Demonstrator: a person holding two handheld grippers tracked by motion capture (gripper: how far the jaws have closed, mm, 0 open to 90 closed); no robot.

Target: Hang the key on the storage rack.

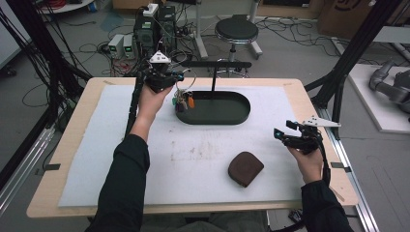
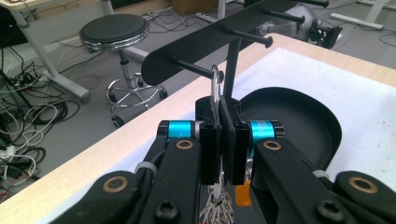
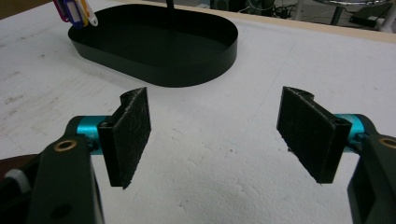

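Over tray (image 1: 241,116), key ring (image 2: 215,86) pinched in left claw (image 2: 226,109), by peg (image 2: 196,69).

The right gripper (image 3: 215,135) holds its fingers (image 3: 130,135) wide apart above white padding (image 3: 215,154), black tray (image 3: 187,70) beyond.

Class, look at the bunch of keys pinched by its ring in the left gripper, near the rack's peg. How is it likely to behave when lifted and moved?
The bunch of keys probably dangles and swings, since keys and tags hang loose under the left gripper. The thin metal ring looks smooth, so it might twist or slip between the jaws.
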